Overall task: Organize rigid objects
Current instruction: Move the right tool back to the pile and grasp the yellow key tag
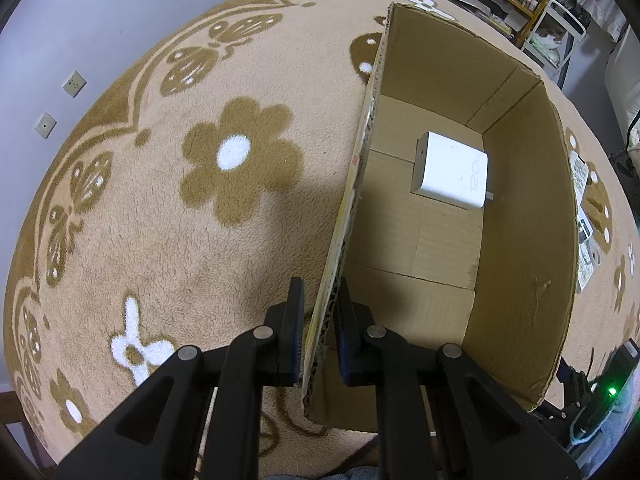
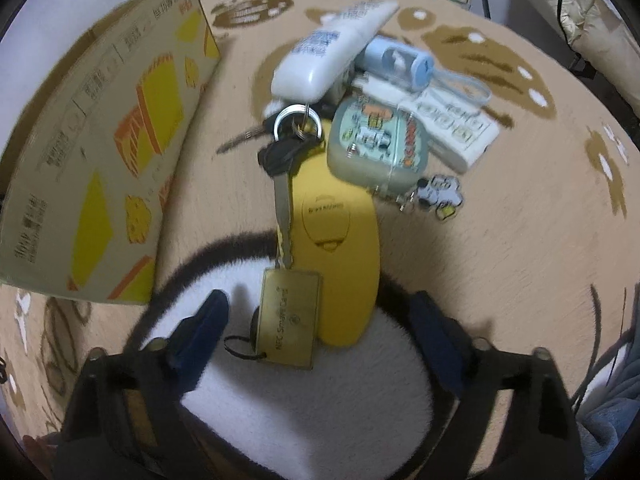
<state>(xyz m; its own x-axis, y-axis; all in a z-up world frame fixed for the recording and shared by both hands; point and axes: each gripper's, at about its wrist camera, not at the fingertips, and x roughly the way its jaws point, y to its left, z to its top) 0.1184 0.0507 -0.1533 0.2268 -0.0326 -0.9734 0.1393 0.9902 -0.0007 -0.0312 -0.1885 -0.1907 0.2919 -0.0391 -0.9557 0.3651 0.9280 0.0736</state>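
In the left view, my left gripper (image 1: pixel 318 332) pinches the wall of the cardboard box (image 1: pixel 520 208); a white charger (image 1: pixel 450 170) lies inside. In the right view, my right gripper (image 2: pixel 316 334) is wide open and empty, with the gold card (image 2: pixel 289 319), keys (image 2: pixel 282 168) and yellow case (image 2: pixel 336 248) between its fingers on the blanket (image 2: pixel 500 240).

Both wrist views downward, close, sharing cardboard box (image 1: pixel 520 208)

"120W" on the white charger (image 1: pixel 450 170); "NFC Smart Card" on the brass tag (image 2: pixel 289 319) (box print unreadable)
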